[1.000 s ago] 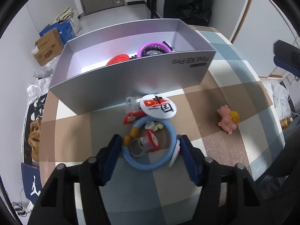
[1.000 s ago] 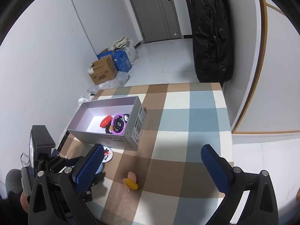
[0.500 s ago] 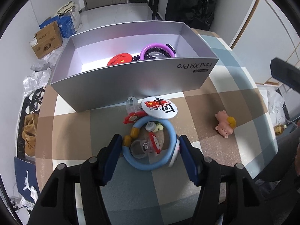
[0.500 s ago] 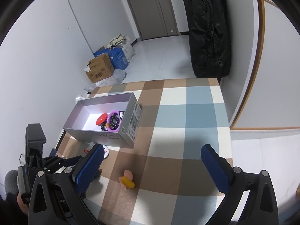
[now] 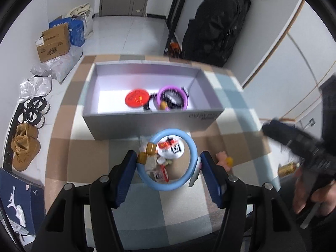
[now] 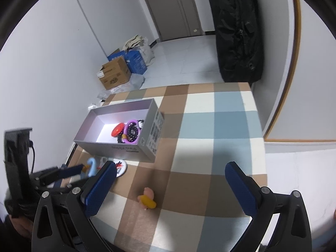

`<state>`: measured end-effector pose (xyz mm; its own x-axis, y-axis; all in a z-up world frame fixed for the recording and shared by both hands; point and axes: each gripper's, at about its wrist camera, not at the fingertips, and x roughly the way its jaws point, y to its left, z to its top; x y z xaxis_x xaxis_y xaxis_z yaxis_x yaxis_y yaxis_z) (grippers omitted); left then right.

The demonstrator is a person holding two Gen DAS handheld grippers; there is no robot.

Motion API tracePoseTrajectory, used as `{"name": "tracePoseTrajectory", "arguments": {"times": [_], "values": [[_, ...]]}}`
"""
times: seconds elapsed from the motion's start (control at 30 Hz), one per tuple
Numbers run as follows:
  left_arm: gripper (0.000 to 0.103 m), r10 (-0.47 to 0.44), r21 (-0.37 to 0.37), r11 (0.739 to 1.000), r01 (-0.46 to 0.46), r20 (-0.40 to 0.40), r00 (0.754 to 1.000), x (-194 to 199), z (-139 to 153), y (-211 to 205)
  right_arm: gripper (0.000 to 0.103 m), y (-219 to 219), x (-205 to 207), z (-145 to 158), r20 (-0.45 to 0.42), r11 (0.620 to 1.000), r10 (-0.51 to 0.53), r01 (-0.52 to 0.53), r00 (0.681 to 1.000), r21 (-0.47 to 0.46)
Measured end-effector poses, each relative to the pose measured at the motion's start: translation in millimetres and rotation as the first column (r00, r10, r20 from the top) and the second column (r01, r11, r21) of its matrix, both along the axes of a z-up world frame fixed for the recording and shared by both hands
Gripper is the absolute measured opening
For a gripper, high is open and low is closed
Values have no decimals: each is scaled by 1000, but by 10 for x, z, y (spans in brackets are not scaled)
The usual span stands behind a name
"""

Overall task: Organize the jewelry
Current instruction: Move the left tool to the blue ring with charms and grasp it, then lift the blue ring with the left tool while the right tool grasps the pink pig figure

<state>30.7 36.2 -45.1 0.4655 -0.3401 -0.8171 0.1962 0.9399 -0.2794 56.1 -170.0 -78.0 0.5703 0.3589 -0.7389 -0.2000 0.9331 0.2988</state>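
Over the checked brown, cream and blue cloth of the bench [image 5: 88, 161], the left claw [image 5: 168, 163] has its two blue pads pressed on either side of a pale blue plastic bangle with amber beads [image 5: 190, 145]. The ring looks lifted clear of the cloth, with the round white badge printed in red and black [image 5: 171, 148] visible through its middle. A small tag or charm hangs off the ring beside the right pad.

Just beyond stands the open grey cardboard box [image 5: 147, 124], its near wall between the bangle and the space inside. A round red badge [image 5: 137, 98] and a purple bangle with dark beads [image 5: 173, 97] already lie on its floor.

The right claw [image 6: 171, 187] hangs wide with nothing between its pads, over the cloth near a small pink and yellow toy figure [image 6: 147, 198].

I judge the bangle is on its way into the box. The grip is only on two opposite points of a smooth round hoop, so it could swivel or squirt out if the claw tilts sharply. Carried too low, the hoop could catch the near wall and shove the light box along the cloth. The loose hanging piece might snag the rim. Dropped from high up, it could bounce onto the pieces already inside or out again.
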Motion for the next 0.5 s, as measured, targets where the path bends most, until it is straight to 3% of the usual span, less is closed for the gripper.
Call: {"name": "tracePoseTrajectory", "arguments": {"times": [0.37,0.5], "values": [[57,96,-137,987,-86,63,993,22,197,221,100,242,-107,-240,-105,992,114,-119,988,-43],[57,124,-157,981,-112,68,990,54,231,314,93,331,-121,-306,-129,987,145,-153,981,-56]]}}
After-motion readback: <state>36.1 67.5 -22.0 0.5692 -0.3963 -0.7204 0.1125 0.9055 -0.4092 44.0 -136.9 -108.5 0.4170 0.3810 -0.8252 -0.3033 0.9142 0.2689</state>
